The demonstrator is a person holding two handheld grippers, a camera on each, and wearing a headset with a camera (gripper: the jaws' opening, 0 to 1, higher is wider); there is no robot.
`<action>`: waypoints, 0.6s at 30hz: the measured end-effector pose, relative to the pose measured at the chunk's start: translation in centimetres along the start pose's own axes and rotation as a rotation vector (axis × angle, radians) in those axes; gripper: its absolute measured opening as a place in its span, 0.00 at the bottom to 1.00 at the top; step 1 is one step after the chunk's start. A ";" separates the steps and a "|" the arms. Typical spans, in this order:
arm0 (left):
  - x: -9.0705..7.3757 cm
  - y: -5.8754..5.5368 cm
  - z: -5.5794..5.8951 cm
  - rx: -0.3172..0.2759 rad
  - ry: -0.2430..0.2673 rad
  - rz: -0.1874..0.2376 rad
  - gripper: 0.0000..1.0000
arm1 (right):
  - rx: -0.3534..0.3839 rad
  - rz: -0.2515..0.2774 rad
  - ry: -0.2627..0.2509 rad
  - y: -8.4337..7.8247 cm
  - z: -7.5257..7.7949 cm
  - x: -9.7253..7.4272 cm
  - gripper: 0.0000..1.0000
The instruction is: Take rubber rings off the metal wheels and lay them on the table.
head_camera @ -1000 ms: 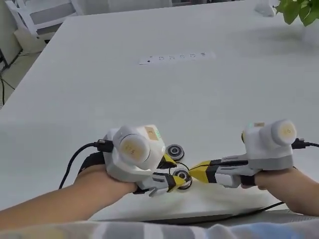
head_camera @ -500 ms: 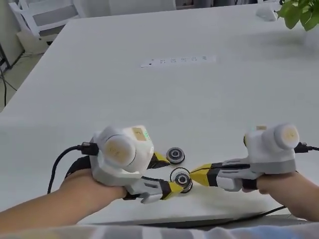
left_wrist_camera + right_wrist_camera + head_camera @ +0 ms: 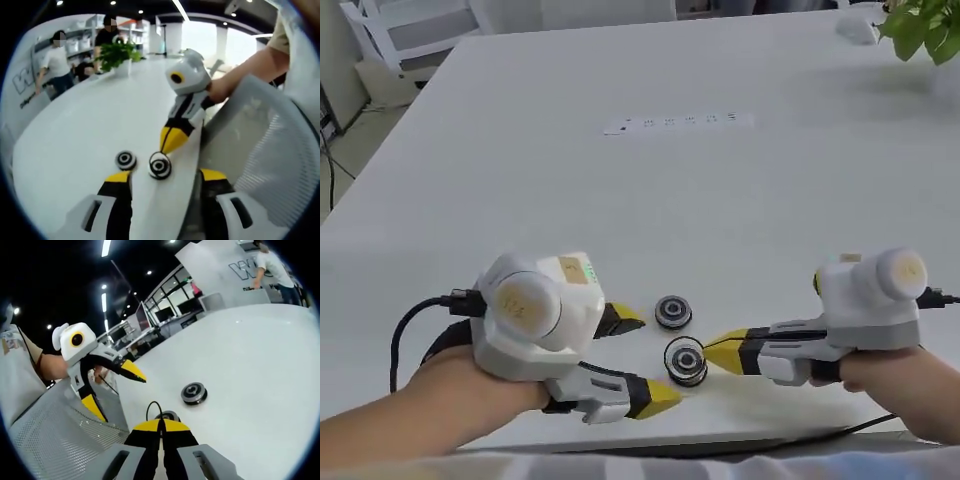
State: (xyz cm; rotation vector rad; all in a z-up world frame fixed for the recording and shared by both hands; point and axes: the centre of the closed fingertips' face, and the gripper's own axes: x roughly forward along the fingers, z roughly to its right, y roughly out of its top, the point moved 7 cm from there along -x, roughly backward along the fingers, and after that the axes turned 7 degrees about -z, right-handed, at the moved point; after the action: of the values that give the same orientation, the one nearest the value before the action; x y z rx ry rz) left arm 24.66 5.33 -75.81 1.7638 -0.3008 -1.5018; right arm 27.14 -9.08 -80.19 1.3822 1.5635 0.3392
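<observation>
Plainly the near wheel [image 3: 685, 361] is the one in hand: it lies flat close to the front edge of the table [image 3: 620, 200], with the far wheel [image 3: 672, 312] just beside it, further in. A thin black rubber ring [image 3: 152, 409] stands up in a loop from the near wheel. The right gripper [image 3: 712, 351] has its jaws pressed together on that loop, as far as the right gripper view lets me judge. The left gripper [image 3: 647, 357] hangs with its jaws wide apart, tips just short of the wheels and touching neither.

Nothing pins the near wheel down, so a pull on the ring may drag or lift the whole wheel rather than strip it. So near the edge, it could then roll off the table. A stretched ring may also slip out of the narrow tips and snap back, or fly off as it comes free. Closing the left jaws on the wheel first would likely guard against both.

Both wheels are small round discs of bright metal, hard and smooth, with a bearing-like centre. The far one carries a dark band round its rim. The ring is thin, soft and elastic. The table is matt white and looks slick, so it offers little grip. Further back lie a white power strip [image 3: 678, 121] and a leafy plant [image 3: 920, 25].
</observation>
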 end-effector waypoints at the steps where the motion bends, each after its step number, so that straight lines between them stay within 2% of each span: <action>1: -0.1 0.0 0.0 0.002 0.003 0.002 0.56 | 0.001 0.000 0.000 0.0 0.0 0.0 0.00; 18: -2.2 -0.8 -0.2 -0.060 0.015 0.025 0.69 | 0.018 0.004 0.010 0.2 -0.2 0.0 0.00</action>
State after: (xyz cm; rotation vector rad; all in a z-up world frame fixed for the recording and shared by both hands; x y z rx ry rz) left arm 24.00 7.37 -74.75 1.7176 -0.2666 -1.4641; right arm 27.11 -8.95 -79.92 1.3997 1.5757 0.3355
